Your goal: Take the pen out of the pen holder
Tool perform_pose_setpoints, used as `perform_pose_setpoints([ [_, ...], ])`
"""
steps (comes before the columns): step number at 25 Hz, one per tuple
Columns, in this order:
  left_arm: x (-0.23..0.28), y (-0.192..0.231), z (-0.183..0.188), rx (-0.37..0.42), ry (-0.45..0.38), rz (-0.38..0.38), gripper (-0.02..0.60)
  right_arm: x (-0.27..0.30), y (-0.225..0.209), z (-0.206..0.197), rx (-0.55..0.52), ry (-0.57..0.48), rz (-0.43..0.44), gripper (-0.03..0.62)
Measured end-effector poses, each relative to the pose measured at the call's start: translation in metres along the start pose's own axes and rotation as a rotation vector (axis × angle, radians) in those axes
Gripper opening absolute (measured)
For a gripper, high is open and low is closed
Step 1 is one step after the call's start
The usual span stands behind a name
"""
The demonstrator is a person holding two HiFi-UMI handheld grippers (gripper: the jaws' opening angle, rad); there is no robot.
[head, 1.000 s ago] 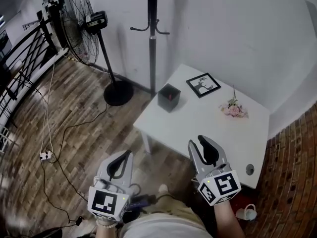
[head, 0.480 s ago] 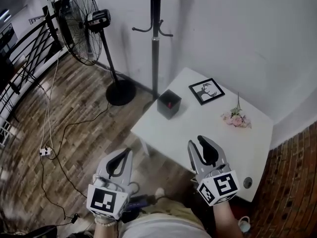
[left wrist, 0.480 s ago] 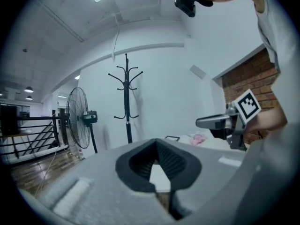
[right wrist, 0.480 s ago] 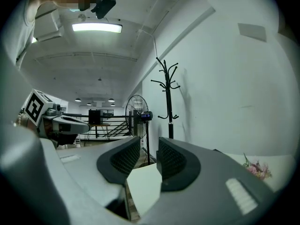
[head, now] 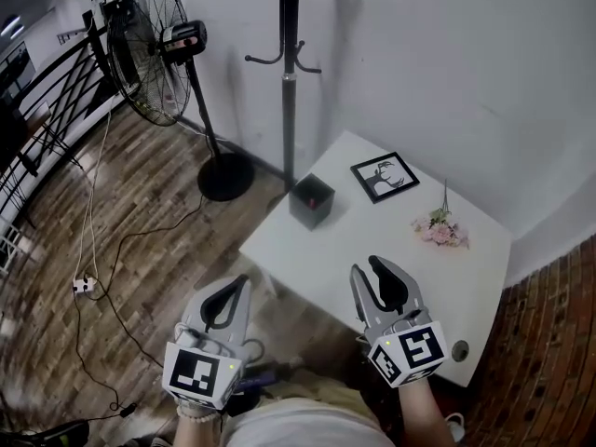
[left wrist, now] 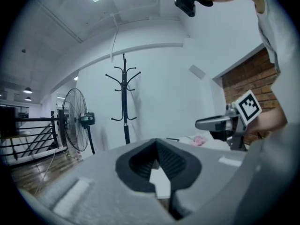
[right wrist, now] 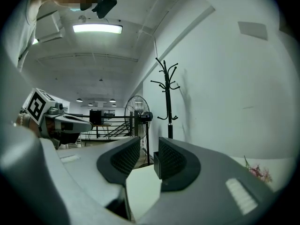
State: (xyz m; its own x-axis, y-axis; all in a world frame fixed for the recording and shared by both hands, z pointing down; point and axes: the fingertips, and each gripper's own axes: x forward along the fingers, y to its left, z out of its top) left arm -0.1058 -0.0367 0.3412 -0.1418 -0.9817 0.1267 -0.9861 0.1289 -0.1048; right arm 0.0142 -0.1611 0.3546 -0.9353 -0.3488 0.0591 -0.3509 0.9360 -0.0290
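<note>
The black cube pen holder (head: 311,200) stands near the left corner of the white table (head: 372,240), with a small red tip showing in its opening. My left gripper (head: 240,285) hangs over the floor before the table, jaws meeting at the tips, nothing in them. My right gripper (head: 365,270) hovers above the table's near edge, open by a narrow gap and empty. In the right gripper view the pen holder (right wrist: 155,165) shows through that gap between the jaws of my right gripper (right wrist: 149,146), still far ahead. The left gripper view shows my left gripper (left wrist: 155,142) and the right gripper (left wrist: 220,123) to its side.
A framed deer picture (head: 384,175) and pink flowers (head: 438,229) lie on the table's far side. A coat stand (head: 289,82) rises just behind the holder. A pedestal fan (head: 154,54), floor cables and a power strip (head: 82,287) are left; brick wall right.
The head view has shifted a little, so the table and holder sit slightly lower and nearer in it. Both grippers hold about the same places and keep the same jaw states.
</note>
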Motion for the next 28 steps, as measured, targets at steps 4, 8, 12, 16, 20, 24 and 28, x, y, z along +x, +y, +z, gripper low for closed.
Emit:
perform_pose_setpoints([
  [4,0.005,-0.001,0.006,0.014,-0.014,-0.005,-0.005,0.001,-0.007,0.002,-0.003,-0.006,-0.009,0.107],
  [8,0.008,0.003,0.007,0.019,-0.022,-0.003,-0.005,0.006,-0.009,0.005,-0.013,-0.017,-0.009,0.107],
  [12,0.013,0.008,0.008,0.02,-0.02,0.006,-0.004,0.013,-0.01,0.008,-0.021,-0.027,-0.01,0.108],
  [16,0.019,0.016,0.007,0.018,-0.03,0.012,-0.005,0.021,-0.013,0.006,-0.025,-0.018,-0.017,0.107],
  [20,0.024,0.02,0.002,0.007,-0.002,0.0,-0.005,0.032,-0.016,0.003,-0.022,-0.01,-0.025,0.107],
  [24,0.032,0.029,-0.002,0.015,-0.003,-0.009,-0.005,0.045,-0.017,-0.001,-0.023,0.003,-0.026,0.109],
  [28,0.039,0.041,-0.004,0.014,-0.002,-0.015,-0.005,0.059,-0.018,-0.003,-0.024,0.018,-0.029,0.107],
])
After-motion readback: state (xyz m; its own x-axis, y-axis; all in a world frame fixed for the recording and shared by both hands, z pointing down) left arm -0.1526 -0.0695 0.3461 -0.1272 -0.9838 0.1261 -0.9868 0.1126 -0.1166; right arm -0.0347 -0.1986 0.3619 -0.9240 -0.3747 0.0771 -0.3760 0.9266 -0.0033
